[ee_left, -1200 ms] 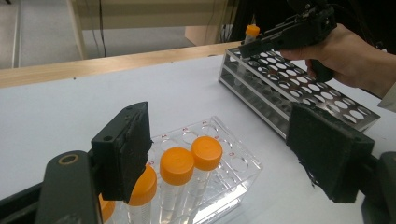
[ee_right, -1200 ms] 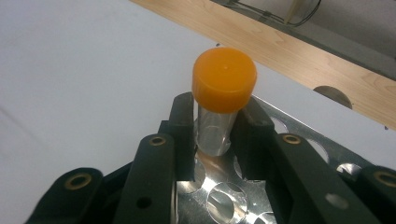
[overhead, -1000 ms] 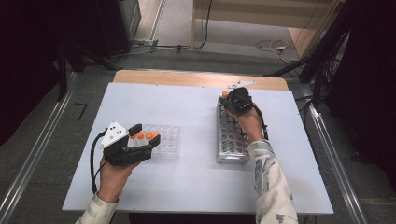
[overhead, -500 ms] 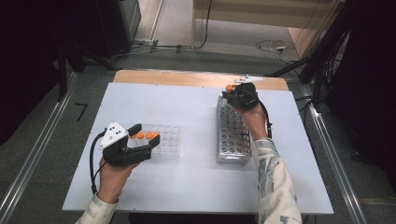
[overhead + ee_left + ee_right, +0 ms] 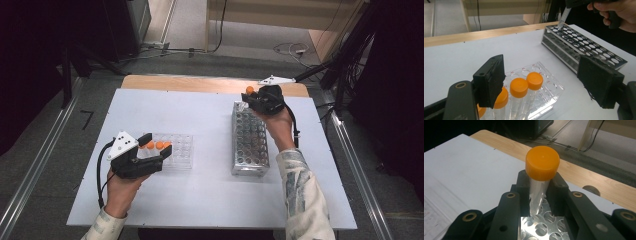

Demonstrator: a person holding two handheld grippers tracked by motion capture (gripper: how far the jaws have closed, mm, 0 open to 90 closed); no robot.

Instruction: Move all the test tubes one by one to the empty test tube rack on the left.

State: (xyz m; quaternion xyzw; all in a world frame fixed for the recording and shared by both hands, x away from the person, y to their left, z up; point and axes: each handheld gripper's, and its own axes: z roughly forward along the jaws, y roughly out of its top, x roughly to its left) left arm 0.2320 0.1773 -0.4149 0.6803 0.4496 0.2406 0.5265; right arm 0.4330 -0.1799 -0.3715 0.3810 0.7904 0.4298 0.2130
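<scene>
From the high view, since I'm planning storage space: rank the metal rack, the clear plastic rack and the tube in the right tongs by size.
1. Metal rack, the largest.
2. Clear plastic rack, smaller and partly covered by the left tongs.
3. Orange-capped tube in the right tongs, by far the smallest, mostly hidden.

Bright table, dark surroundings, soft slightly blurry frames
</scene>
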